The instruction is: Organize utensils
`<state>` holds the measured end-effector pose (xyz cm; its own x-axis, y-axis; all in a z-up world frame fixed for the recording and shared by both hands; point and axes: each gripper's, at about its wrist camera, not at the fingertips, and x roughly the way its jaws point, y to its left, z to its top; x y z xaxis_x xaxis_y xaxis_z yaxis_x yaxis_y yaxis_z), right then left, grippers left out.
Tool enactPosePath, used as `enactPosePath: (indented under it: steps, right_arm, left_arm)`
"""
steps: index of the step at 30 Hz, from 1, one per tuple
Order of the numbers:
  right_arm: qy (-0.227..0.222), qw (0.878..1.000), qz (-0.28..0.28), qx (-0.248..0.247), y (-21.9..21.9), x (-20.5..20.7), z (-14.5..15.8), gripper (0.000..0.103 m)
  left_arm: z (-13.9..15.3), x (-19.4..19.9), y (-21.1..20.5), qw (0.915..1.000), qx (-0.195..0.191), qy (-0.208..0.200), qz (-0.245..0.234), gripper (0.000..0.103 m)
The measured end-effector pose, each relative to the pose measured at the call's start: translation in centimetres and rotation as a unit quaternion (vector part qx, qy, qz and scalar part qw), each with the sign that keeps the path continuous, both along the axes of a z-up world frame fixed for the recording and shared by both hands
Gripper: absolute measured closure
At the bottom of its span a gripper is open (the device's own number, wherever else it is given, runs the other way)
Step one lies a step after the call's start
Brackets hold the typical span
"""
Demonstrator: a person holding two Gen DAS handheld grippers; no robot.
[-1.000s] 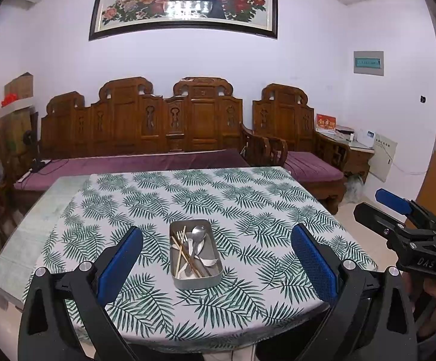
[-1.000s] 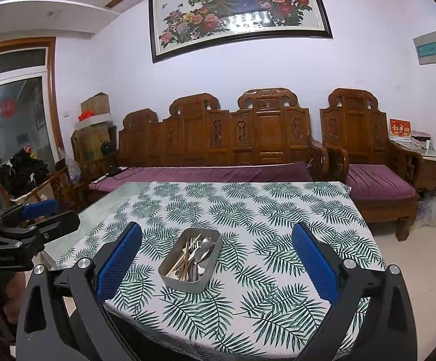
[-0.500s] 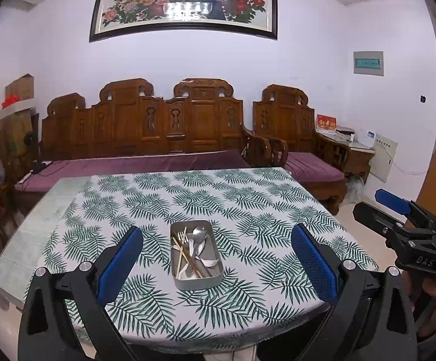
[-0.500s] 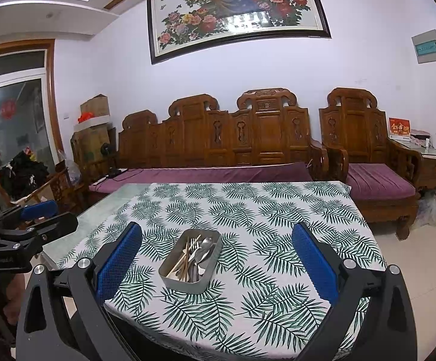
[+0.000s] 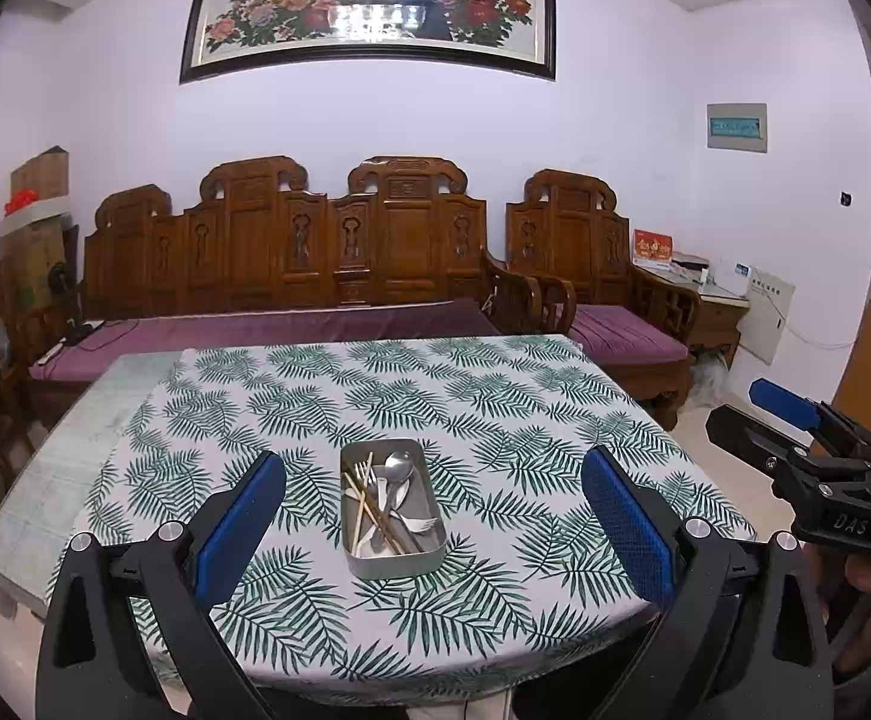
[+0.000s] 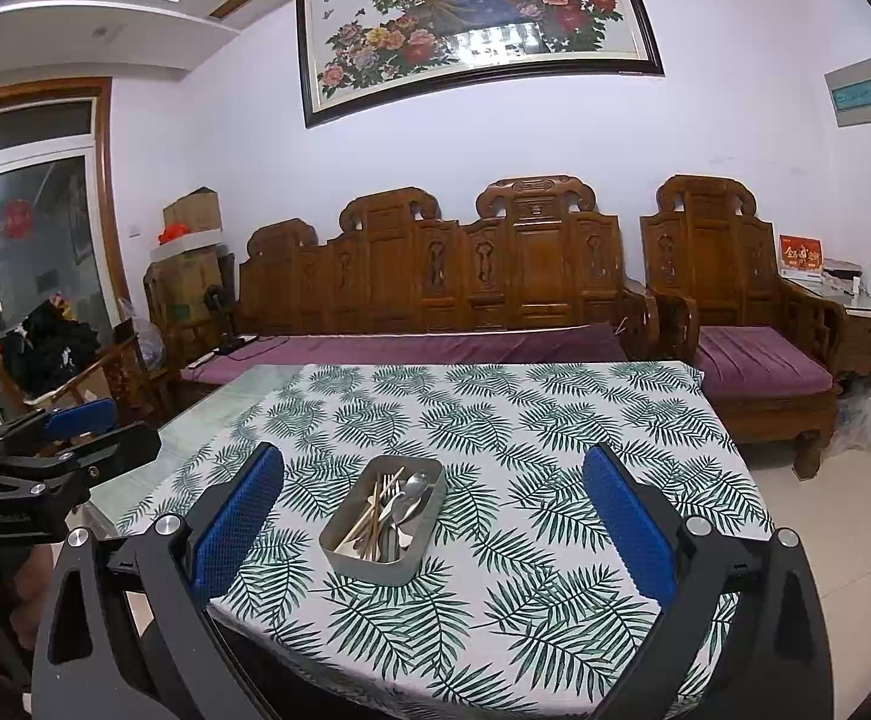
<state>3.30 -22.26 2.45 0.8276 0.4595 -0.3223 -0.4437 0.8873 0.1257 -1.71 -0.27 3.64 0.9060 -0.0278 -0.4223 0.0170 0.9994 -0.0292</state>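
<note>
Both grippers — left gripper (image 5: pixel 432 519) and right gripper (image 6: pixel 432 519) — are hovering short of the metal tin (image 5: pixel 391 508), fingers (image 5: pixel 242 519) spread wide and holding nothing. Spoons, forks and chopsticks (image 5: pixel 378 513) are lying jumbled inside the tin, fitting either gathered utensils or unsorted ones. Beneath it the leaf-print table (image 5: pixel 495 420) is stretching toward a carved wooden sofa (image 5: pixel 315 252).
</note>
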Motion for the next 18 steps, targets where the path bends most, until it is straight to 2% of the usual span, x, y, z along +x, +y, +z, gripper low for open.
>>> enactPosePath:
  steps: [18]
  right_arm:
    - [0.000, 1.000, 0.001, 0.001, 0.03, -0.09, -0.13, 0.003]
  left_arm:
    - [-0.03, -0.02, 0.07, 1.0000, -0.002, -0.002, 0.000, 0.008]
